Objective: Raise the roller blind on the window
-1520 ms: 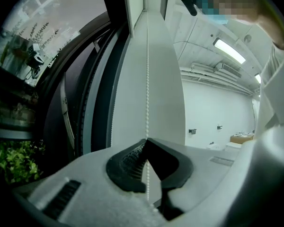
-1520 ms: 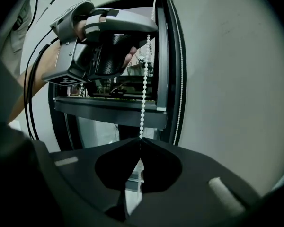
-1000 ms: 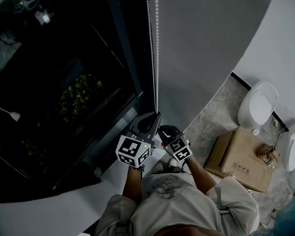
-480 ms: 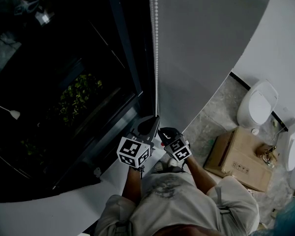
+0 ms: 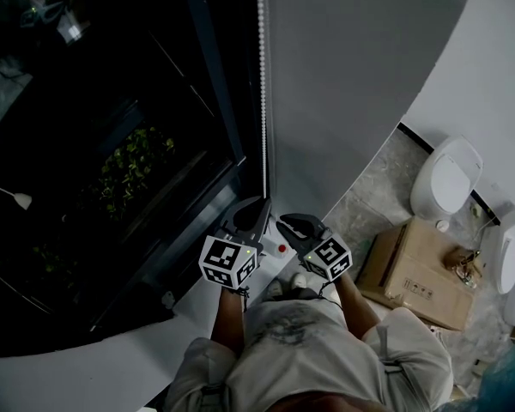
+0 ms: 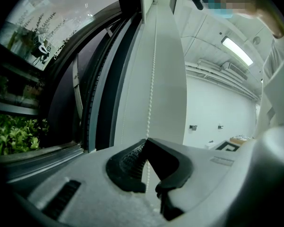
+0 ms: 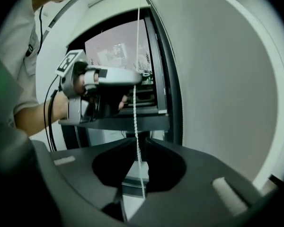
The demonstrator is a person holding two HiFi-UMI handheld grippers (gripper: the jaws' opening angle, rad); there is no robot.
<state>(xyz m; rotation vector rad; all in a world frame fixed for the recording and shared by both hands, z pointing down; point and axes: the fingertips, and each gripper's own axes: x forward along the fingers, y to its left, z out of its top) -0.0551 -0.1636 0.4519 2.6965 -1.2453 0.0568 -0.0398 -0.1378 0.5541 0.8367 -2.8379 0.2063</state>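
Pinching the bead chain (image 6: 152,79), the left gripper (image 6: 145,142) is clamped; the right gripper (image 7: 138,140) (jaws slightly parted) straddles it.

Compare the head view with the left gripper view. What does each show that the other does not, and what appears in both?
Only the head view shows the cardboard box and the white fixtures beside it. Only the left gripper view shows the ceiling light, and it shows the left gripper with its jaws closed on the bead chain. Both views show the bead chain, the grey blind and the green plants outside.
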